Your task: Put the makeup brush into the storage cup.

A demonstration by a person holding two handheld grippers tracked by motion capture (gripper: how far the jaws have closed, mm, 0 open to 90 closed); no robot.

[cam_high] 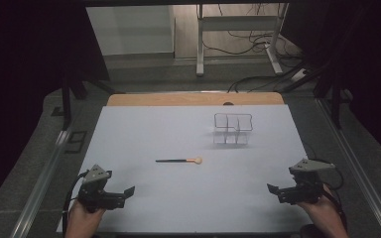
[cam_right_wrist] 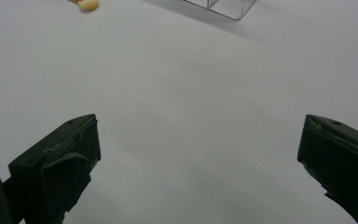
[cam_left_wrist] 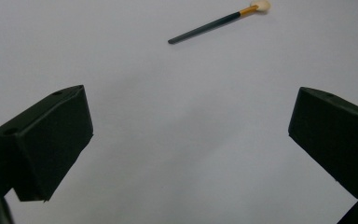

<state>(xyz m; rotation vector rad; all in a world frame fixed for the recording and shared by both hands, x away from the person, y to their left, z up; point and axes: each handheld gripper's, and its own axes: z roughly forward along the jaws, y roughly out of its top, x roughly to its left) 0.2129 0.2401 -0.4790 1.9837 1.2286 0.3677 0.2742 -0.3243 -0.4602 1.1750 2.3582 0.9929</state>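
**Both tongs spread and empty at the near edge, brush alone mid-worktop**

The left tongs [cam_high: 121,193] sit at the near left corner of the worktop [cam_high: 144,134], held from below by the person's left hand [cam_high: 82,218]. Their jaws stand wide apart with nothing between them; in the left gripper view the left tongs [cam_left_wrist: 191,126] frame bare white surface. The right tongs [cam_high: 275,191] sit at the near right corner, gripped by the right hand [cam_high: 322,210], jaws likewise spread and empty, and the right gripper view shows the right tongs [cam_right_wrist: 200,144] over plain worktop. The two pairs point inward toward each other and are well apart.

Between them and a little farther off lies the brush [cam_high: 178,160], flat on the worktop near its middle. Its dark handle points left and its pale round head points right. In the left gripper view the brush [cam_left_wrist: 216,22] lies far ahead and to the right of the jaws, with open surface all the way to it. In the right gripper view the brush head [cam_right_wrist: 88,4] shows at the top left edge.

Farther back and to the right of the brush stands a clear organizer [cam_high: 233,129] with several compartments, upright and apart from the brush. Nothing lies between either pair of tongs and the brush.

Beyond the worktop's far edge a wooden strip [cam_high: 193,99] shows, then the floor with a metal stand [cam_high: 238,22] and loose cables [cam_high: 248,42].
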